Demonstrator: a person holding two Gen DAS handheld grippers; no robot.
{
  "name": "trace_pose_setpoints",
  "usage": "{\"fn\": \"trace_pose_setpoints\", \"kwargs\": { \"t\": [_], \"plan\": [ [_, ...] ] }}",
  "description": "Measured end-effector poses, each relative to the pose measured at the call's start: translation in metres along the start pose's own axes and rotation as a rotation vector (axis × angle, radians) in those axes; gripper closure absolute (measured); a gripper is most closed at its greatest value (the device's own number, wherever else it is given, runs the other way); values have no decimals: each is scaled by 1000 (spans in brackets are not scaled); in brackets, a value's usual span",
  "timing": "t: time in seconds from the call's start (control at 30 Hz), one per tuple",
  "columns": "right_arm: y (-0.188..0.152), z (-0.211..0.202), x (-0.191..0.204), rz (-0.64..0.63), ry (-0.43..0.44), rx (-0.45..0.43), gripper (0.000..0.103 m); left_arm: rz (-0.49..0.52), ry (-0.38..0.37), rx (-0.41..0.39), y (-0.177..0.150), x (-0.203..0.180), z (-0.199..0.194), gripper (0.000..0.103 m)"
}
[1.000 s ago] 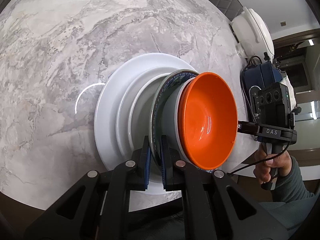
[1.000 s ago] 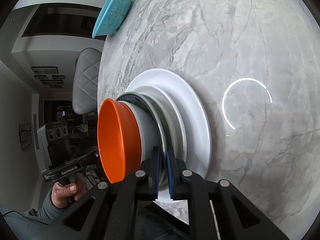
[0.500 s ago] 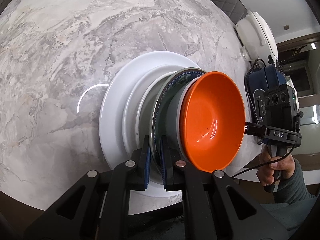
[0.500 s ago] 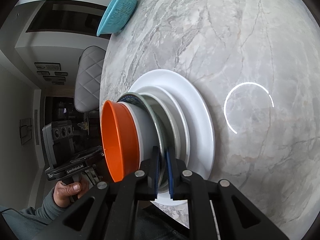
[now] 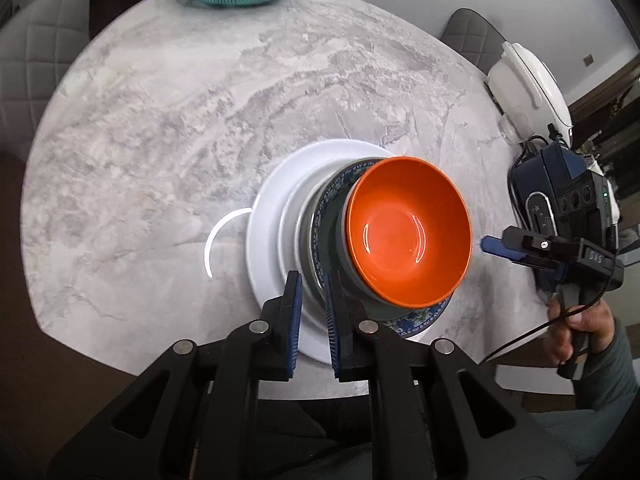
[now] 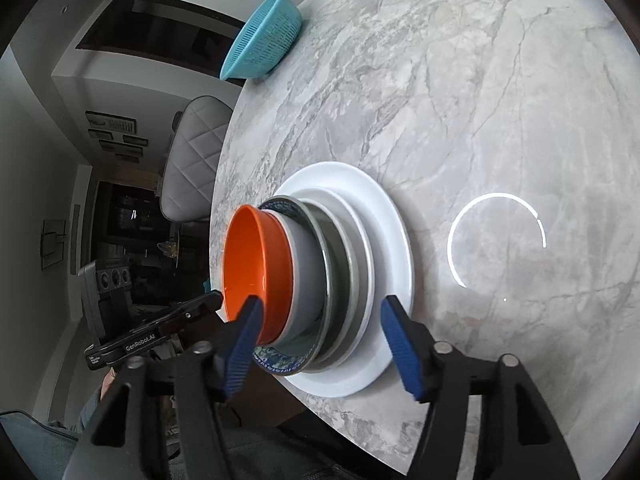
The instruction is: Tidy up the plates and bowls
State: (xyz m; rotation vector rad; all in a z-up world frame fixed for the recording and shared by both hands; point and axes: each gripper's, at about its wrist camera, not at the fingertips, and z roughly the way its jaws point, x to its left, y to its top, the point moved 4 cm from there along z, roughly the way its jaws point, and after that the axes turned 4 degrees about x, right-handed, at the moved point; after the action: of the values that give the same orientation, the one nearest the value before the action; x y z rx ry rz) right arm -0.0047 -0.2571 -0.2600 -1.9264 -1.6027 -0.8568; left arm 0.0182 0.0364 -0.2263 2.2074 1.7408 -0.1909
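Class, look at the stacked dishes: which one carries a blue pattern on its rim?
The patterned plate, directly under the grey bowl. The plates beneath it are plain, and the top bowl is solid orange.

Orange bowl, blue-patterned plate, white plate, grey-marbled table.

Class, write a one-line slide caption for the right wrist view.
Open right gripper beside stacked dishes: orange bowl atop grey bowl and plates on a marble table.

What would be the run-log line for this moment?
stack: orange plastic bowl topmost | base: large white plate | left tongs: open | right tongs: open
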Motion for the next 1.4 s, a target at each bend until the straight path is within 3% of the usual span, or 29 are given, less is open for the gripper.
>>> {"fn": "trace_pose_setpoints", "kwargs": {
  "t": [0.07,0.13,0.23,0.27,0.37,0.4,0.5,0.53,0.63,0.7,0.77,0.87,1.2,1.4],
  "plan": [
    [-4,-16,-1,14,-9,-33,15,12,75,-57,0,-4,-21,82],
    [-8,-30,1,33,-35,-66,9,17,119,-131,0,-8,-43,72],
    [-14,-47,19,18,-75,-134,0,38,209,-240,2,-13,-72,31],
    [-17,-50,26,10,-93,-152,0,39,234,-276,3,-15,-82,30],
    [-26,-52,56,-33,-146,-202,0,30,283,-361,5,-17,-108,29],
    [-30,-52,66,-51,-171,-218,0,2,295,-349,5,-15,-110,29],
    [-41,-49,95,-95,-268,-266,0,-81,168,-239,4,-5,-108,29],
    [-44,-48,104,-106,-300,-282,0,-98,162,-221,2,-2,-108,29],
    [-50,-50,127,-157,-426,-348,0,-25,245,-235,2,-8,-113,29],
    [-53,-51,137,-173,-479,-368,0,-11,223,-236,2,-14,-114,29],
    [-56,-53,143,-179,-490,-378,0,-9,212,-242,2,-21,-117,29],
    [-56,-53,150,-212,-533,-383,0,-6,256,-260,3,-34,-120,29],
    [-47,-76,158,-291,-546,-385,0,-61,298,-362,3,-76,-139,29],
    [-50,-85,155,-310,-534,-392,0,-85,219,-412,-1,-88,-151,29]
  ]
}}
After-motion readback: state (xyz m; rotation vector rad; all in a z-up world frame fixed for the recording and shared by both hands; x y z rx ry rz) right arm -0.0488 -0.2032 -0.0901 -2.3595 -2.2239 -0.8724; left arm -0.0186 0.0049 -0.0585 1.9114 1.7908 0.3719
